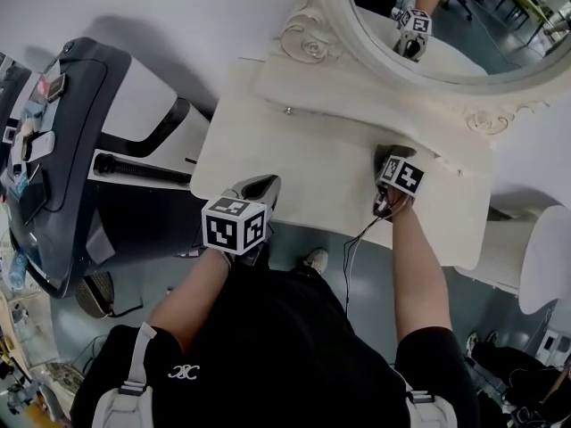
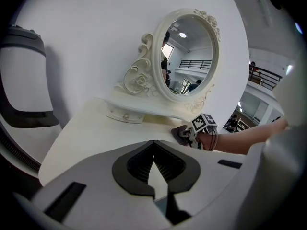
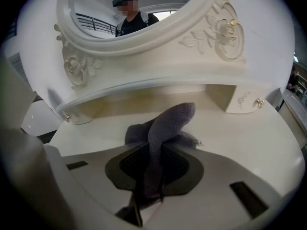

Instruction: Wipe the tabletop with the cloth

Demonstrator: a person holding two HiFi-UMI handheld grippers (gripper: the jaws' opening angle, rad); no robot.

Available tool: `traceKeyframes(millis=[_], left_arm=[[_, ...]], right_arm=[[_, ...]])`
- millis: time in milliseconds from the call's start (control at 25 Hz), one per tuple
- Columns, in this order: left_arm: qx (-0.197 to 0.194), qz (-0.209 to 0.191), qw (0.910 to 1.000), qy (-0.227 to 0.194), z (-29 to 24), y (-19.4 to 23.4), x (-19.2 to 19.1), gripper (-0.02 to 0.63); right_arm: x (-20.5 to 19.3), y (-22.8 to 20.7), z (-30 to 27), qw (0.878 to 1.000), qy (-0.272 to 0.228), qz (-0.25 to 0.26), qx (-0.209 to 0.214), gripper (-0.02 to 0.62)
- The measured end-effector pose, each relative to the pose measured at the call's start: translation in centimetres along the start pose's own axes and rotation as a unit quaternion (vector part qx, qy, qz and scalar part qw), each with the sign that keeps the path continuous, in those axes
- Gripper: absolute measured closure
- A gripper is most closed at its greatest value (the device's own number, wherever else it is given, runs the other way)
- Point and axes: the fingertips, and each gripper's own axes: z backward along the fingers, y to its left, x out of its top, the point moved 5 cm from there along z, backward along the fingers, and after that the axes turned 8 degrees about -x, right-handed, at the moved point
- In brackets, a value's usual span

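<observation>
Well, at the far left of the head view a bulky grey-and-white unit (image 1: 53, 150) stands beside the table, and I can't tell what it is. Just right of it the cream tabletop (image 1: 294, 168) begins. My left gripper (image 1: 259, 185) sits at the near edge, left of centre in the frame, with its marker cube towards me. In the left gripper view its fingers (image 2: 153, 145) meet at the tips with nothing between them, and only a thin wedge of table shows behind the pads. Beyond them the tabletop (image 2: 96, 123) runs back to a raised shelf under the oval mirror (image 2: 189, 56).

Moving right, the mirror (image 1: 464, 25) fills the upper right of the head view, its carved white frame curling down onto the shelf. Below it, right of centre, my right gripper (image 1: 389, 163) is out over the table with the grey cloth (image 1: 393, 151) at its tip, close under the shelf's front edge. The left gripper view shows the same pair at right of centre: the right gripper (image 2: 189, 134) with the cloth (image 2: 181, 134) bunched on the surface.

In the right gripper view the fingers (image 3: 153, 147) are clamped on the cloth (image 3: 170, 121). A strip of it is pinched between the pads and loops forward onto the tabletop (image 3: 249, 133). At the upper right a small drawer (image 3: 244, 99) with a knob sits under the mirror (image 3: 124, 13).
</observation>
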Motion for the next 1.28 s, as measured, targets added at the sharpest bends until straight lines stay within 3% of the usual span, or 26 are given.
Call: traceKeyframes(millis=[760,1120,1280], left_arm=[[-0.018,0.006,0.9997,-0.014,7.7,13.0,2.2,0.598],[-0.012,0.020,0.9992,-0.034,11.2,16.6,2.4,0.598],[0.001,0.041,0.9981,-0.046,12.7,18.1,1.9,0.598]], right_arm=[[-1.6,26.3,0.9,0.994,0.007,0.078,0.081,0.518],[-4.2,38.8,2.6,0.977,0.021,0.155,0.145,0.518],[-4.6,42.2,2.9,0.973,0.019,0.171,0.153,0.518]])
